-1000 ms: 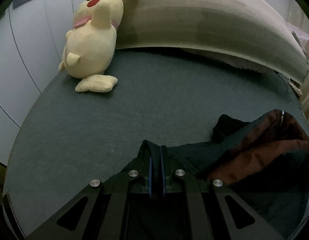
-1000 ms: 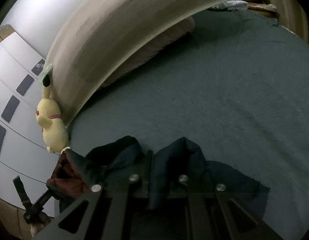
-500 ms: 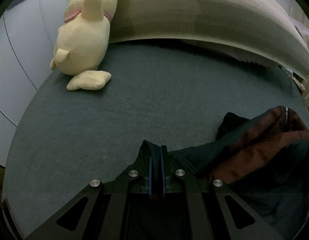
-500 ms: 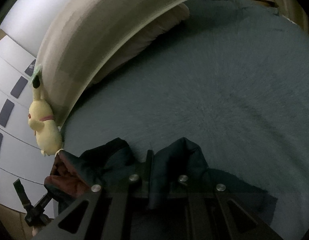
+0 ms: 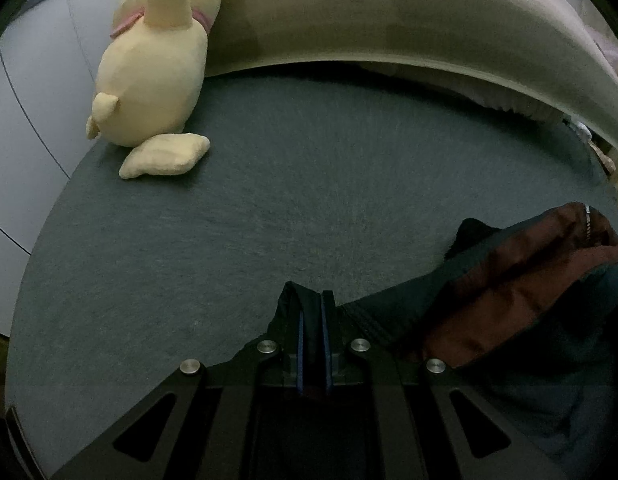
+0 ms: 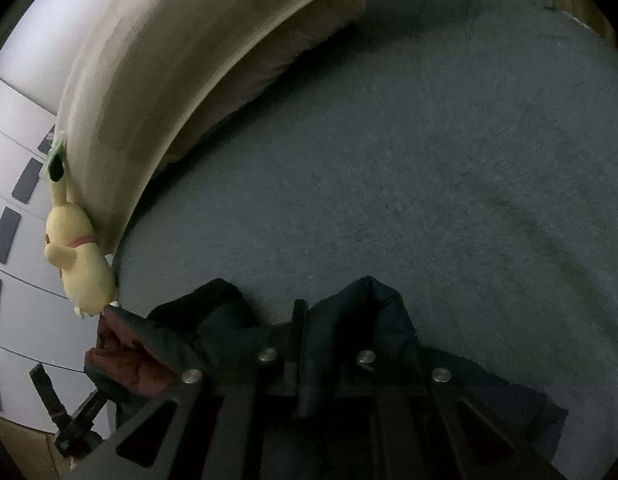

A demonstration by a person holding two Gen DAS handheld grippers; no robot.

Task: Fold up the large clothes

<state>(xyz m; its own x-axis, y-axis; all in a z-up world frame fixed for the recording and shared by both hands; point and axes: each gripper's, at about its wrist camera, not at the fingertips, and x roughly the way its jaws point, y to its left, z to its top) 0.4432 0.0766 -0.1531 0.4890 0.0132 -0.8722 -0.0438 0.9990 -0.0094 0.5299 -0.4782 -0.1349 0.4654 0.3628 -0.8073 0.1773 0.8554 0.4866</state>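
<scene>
Pinching a fold of dark cloth, the left tool (image 5: 312, 304) sits at the bottom centre of the left wrist view, its blue-edged pads pressed together on the hem of a dark teal jacket (image 5: 521, 300). That jacket spreads to the lower right of the frame, its reddish-brown lining turned outward and a short length of zipper showing near the right edge. It lies on a grey-green bed (image 5: 309, 184) that fills the middle of the picture. A yellow plush toy (image 5: 149, 80) sits at the upper left, leaning against a pale curved headboard (image 5: 409, 16) that runs across the top.

In the right wrist view the right tool (image 6: 303, 316) is likewise clamped narrow on the jacket (image 6: 361, 320), with dark cloth bunched up on either side of its fingers at the bottom centre. The lining shows at the lower left, just below the plush toy (image 6: 77, 256). A pillow (image 6: 277, 56) lies under the headboard (image 6: 177, 52) at the upper middle.
</scene>
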